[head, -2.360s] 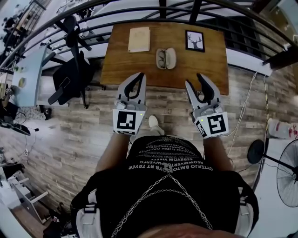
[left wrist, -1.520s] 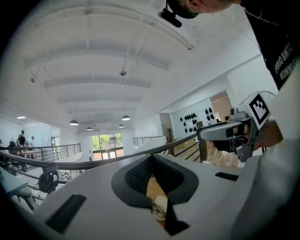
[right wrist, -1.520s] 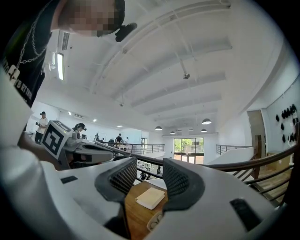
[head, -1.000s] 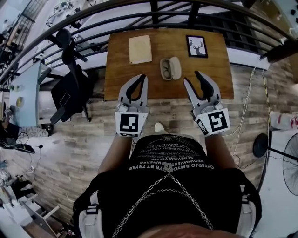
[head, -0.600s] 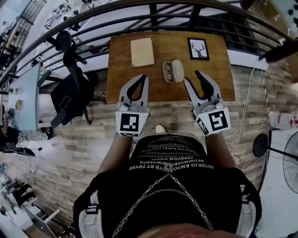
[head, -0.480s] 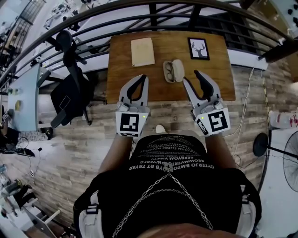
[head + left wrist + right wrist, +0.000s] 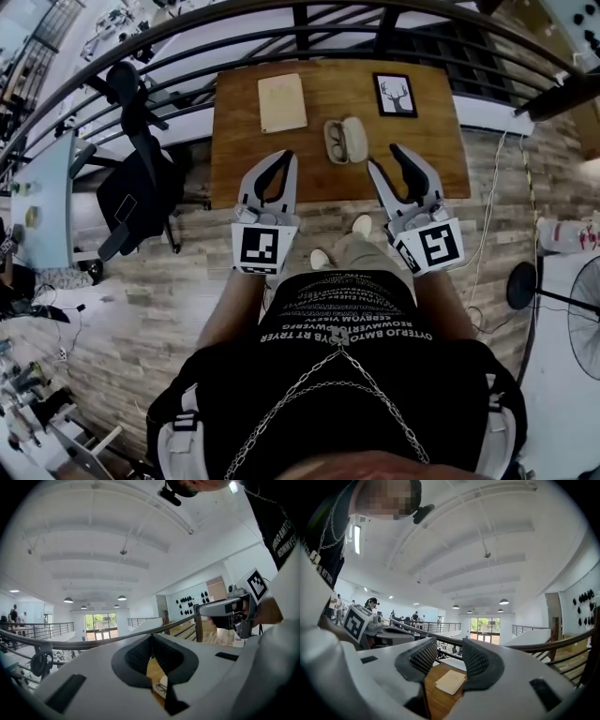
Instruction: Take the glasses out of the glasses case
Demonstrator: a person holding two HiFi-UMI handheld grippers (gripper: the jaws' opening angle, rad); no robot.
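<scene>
An open glasses case lies on the brown wooden table. The glasses rest in its left half. Both grippers hover over the table's near edge, short of the case. My left gripper is shut, its tips touching and nothing held. My right gripper stands open and empty. In the left gripper view the left gripper has the glasses showing below its tips. In the right gripper view the right gripper frames a tan notebook.
A tan notebook and a framed deer picture lie further back on the table. A dark railing runs behind it. A black office chair stands left, a fan right. My shoe is near the table.
I have stepped closer to the table, and one foot now shows forward on the floor. Both grippers keep their pose and jaw state.
</scene>
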